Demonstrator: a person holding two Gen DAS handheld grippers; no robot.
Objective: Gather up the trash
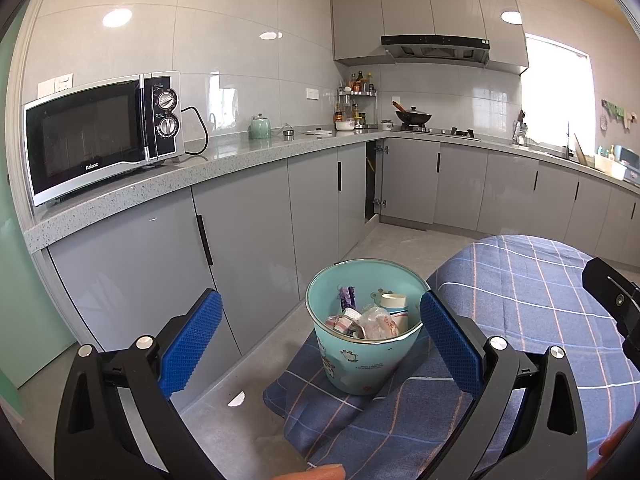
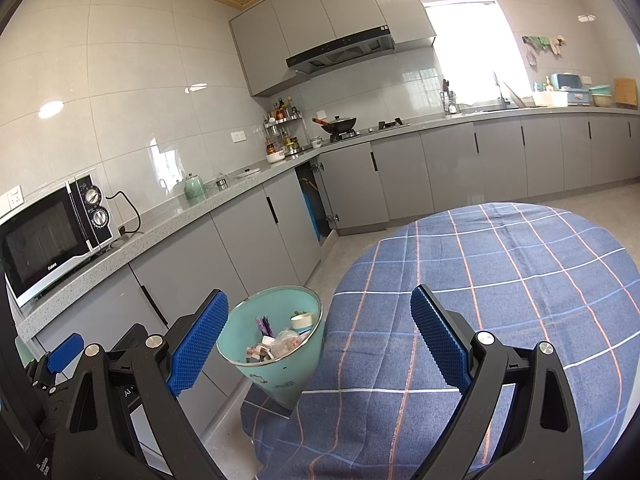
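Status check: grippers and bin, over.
Both grippers, left and right, open, empty. Teal plastic trash bin holds wrappers, sits on checked blue tablecloth. Nothing in the way.

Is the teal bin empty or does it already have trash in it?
Partly filled. The teal bin stands upright with wrappers and a white cup low inside it; its upper inner wall is bare.

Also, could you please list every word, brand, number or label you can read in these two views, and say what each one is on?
"Galanz": on the microwave door, lower front edge.
Print beside the microwave's two dials: too small to read.
Small lettering under the cartoon on the teal trash bin: blurred, unreadable.
Wrappers inside the bin and bottle labels on the spice rack: too small to read.
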